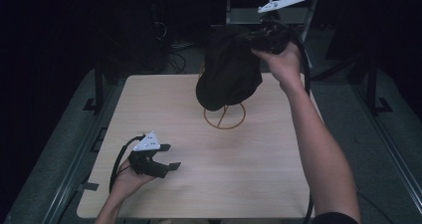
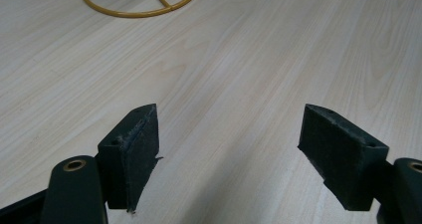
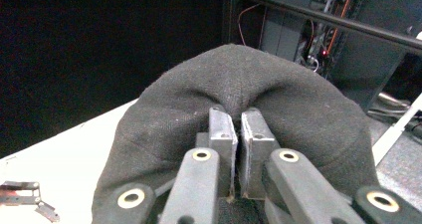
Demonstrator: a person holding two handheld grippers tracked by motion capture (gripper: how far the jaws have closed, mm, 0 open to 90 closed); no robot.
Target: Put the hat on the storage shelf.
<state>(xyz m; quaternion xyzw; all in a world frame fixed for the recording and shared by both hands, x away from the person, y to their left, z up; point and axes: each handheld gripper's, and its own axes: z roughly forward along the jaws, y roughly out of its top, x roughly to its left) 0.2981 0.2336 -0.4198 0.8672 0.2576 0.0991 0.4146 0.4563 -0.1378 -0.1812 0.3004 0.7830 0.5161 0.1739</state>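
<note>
Two grippers are working apart: the right gripper (image 3: 238, 134) is pinching the black beanie (image 1: 227, 72) above the yellow wire stand (image 1: 225, 116), probably to hang it, while the left gripper (image 2: 229, 149) is resting open on the table (image 1: 249, 174).

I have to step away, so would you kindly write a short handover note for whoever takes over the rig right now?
Right gripper: shut on the black hat, held up above the yellow wire stand at the far side of the table.
Left gripper: open, holding nothing, low over the near left of the table.
Done: hat gripped and in the air.
Left: whether it goes onto or comes off the stand cannot be told; it must still be set down and released.
</note>
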